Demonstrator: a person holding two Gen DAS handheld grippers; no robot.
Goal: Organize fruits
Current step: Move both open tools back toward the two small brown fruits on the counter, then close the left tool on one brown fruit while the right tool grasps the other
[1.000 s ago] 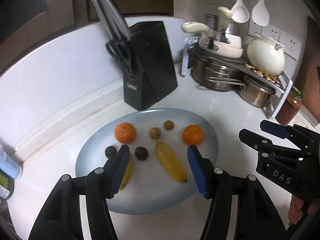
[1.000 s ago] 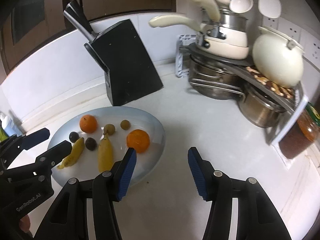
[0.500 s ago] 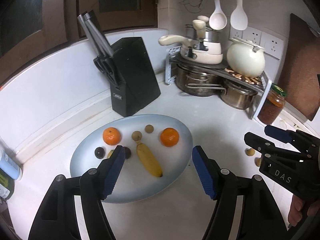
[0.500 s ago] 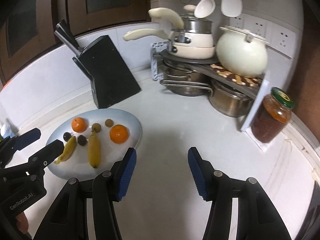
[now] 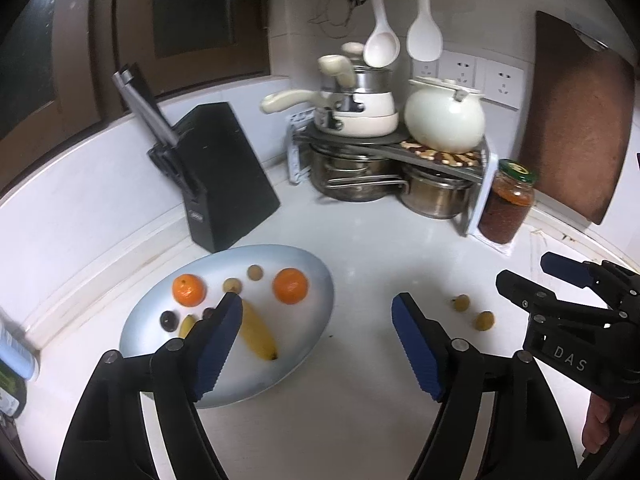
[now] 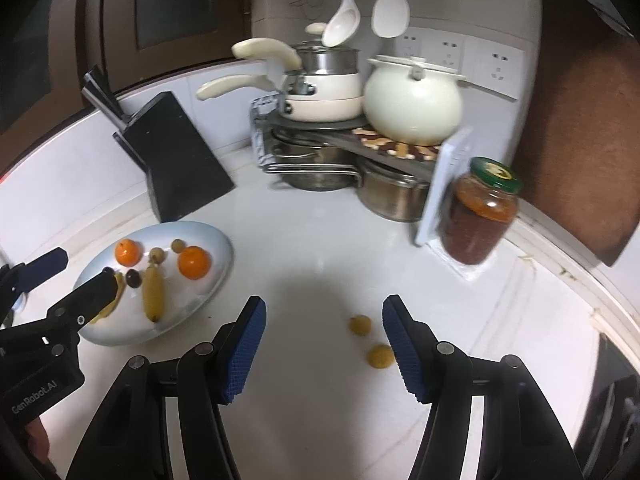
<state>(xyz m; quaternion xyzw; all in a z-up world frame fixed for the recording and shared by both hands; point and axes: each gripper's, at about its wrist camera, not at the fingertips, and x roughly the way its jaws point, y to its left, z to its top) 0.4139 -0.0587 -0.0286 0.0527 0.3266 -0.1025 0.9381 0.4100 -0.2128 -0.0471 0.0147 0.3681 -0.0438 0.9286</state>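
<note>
Right gripper point(image 6: 324, 344), jaws opening and empty, lines up on two loose longans point(image 6: 360, 325) low in frame (strays off the plate point(image 6: 216, 280)). Left gripper point(image 5: 318, 344) also opening, holding nothing.

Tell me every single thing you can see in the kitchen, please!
plate: one, pale blue, on the white counter.
oranges: two, on the plate.
bananas: two, yellow, on the plate.
small tan fruits: two on the counter, two on the plate.
dark fruits: two, on the plate.
knife block: one, black, behind the plate.
jar: one, green lid, red-brown filling, beside the rack.
pots: steel below the rack, cream on top.
spoons: two, white, hanging on the wall.
left gripper: blue fingers, opening, empty.
right gripper: blue fingers, opening, empty.
</note>
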